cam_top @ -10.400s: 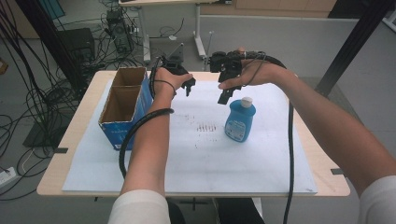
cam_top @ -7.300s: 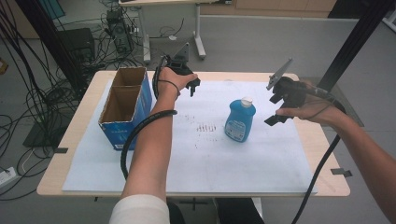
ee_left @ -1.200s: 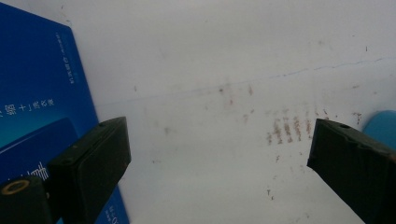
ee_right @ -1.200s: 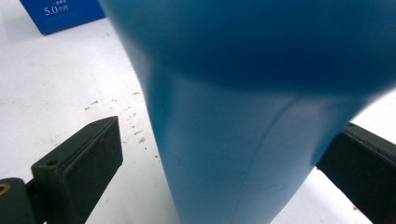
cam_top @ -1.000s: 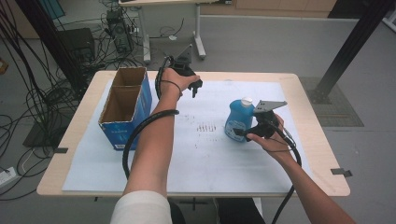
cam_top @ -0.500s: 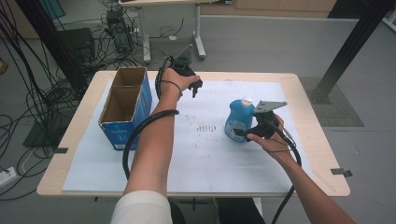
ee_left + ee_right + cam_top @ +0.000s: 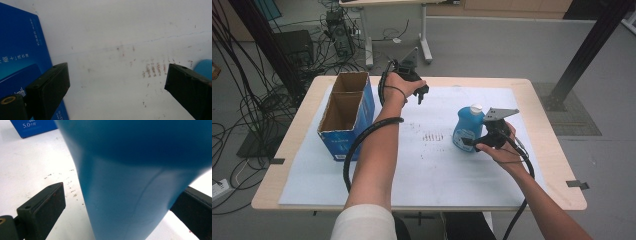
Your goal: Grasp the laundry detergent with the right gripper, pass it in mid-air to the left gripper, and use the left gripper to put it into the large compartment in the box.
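A blue bottle [image 7: 467, 129] with a white cap stands upright on the white sheet [image 7: 437, 170], right of centre. My right gripper [image 7: 469, 142] comes at it low from the right, open, one jaw on each side of its lower body. In the right gripper view the bottle [image 7: 130, 182] stands between the jaws, with a gap showing at the left jaw. My left gripper [image 7: 421, 95] hangs open over the far part of the sheet, next to the box. In the left gripper view the left gripper [image 7: 117, 72] holds nothing, with bare sheet below it.
An open blue cardboard box [image 7: 344, 117] with two compartments stands at the left of the wooden table [image 7: 542, 115]; its side shows in both gripper views [image 7: 20, 50] [image 7: 32, 126]. Reddish marks [image 7: 432, 136] stain the sheet's middle. Cables trail from both grippers.
The right gripper went from above the bottle out to the right, then came in low around the bottle's base. It has held still for the last second. The left gripper barely moved.
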